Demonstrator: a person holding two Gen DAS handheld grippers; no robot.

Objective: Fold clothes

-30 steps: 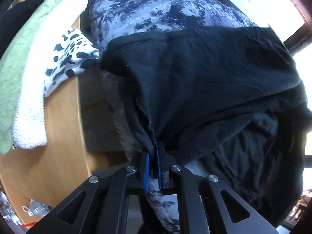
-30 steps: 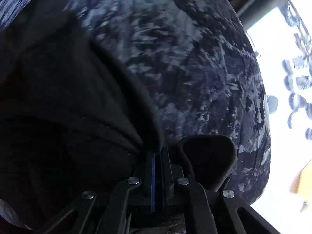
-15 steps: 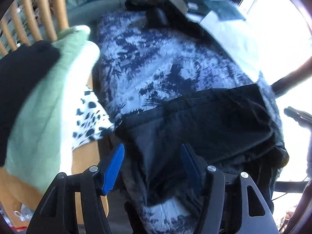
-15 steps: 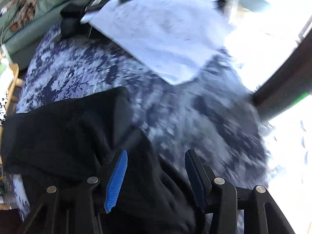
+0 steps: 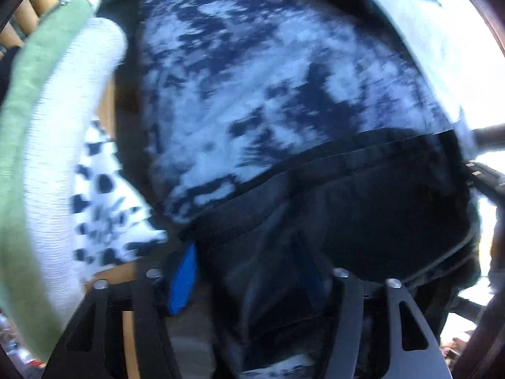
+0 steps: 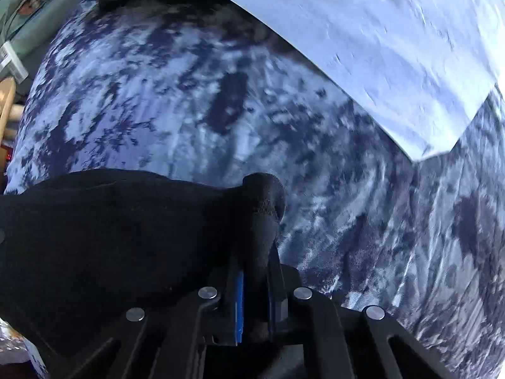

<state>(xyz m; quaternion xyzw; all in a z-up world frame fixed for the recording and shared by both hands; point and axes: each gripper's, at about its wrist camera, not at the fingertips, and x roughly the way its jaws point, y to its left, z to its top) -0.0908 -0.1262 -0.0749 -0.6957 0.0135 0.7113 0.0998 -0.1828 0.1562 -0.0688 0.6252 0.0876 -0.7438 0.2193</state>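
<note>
Black garment [image 6: 104,237], crumpled, lying on the blue tie-dye cover [image 6: 157,101]; apparently folded over, one bunched edge standing up.

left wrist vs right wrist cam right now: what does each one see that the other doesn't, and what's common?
Left wrist only: the left hand-held gripper, fingers apart over a fold of the black garment; a green towel, a white towel and a spotted cloth on a wooden chair.

Right wrist only: the right hand-held gripper shut on the garment's edge; a pale sheet beyond it.

Both: the black garment lying on the blue tie-dye cover.
</note>
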